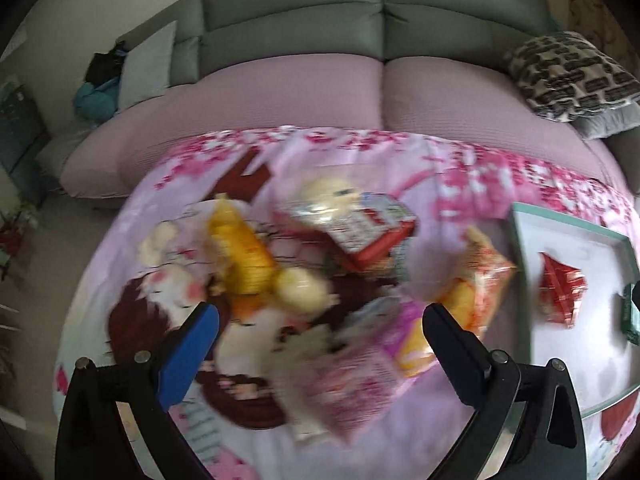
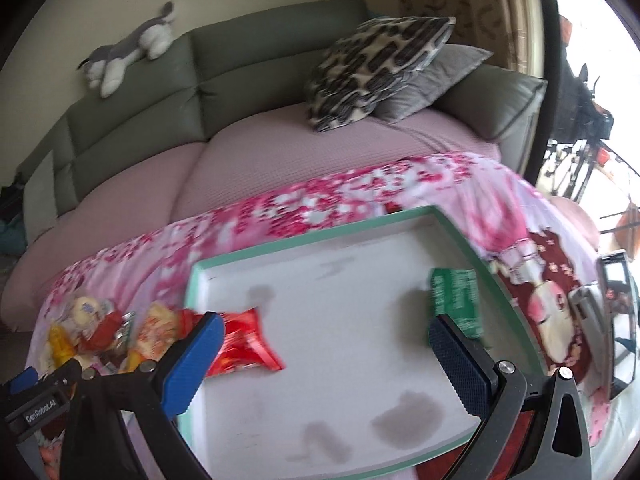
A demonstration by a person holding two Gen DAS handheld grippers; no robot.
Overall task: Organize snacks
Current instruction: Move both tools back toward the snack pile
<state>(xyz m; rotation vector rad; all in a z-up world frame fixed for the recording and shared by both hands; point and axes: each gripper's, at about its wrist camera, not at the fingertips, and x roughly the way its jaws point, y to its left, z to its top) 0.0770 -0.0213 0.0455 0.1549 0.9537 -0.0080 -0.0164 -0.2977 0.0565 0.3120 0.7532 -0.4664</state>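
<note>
Left gripper (image 1: 320, 320) fingers stood wide apart, empty, above snack pile (image 1: 304, 248). Right gripper (image 2: 326, 334) fingers wide apart, empty, over tray (image 2: 320, 216); red packet (image 2: 244, 344) at 9 o'clock, green packet (image 2: 456, 296) at 2 o'clock.

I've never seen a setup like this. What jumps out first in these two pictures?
A jumble of bright snack packets lies heaped on a pink cartoon-print cloth, under the open left gripper. To its right sits a white tray with a green rim, holding only a red packet and a green packet, with the open right gripper above it.
</note>
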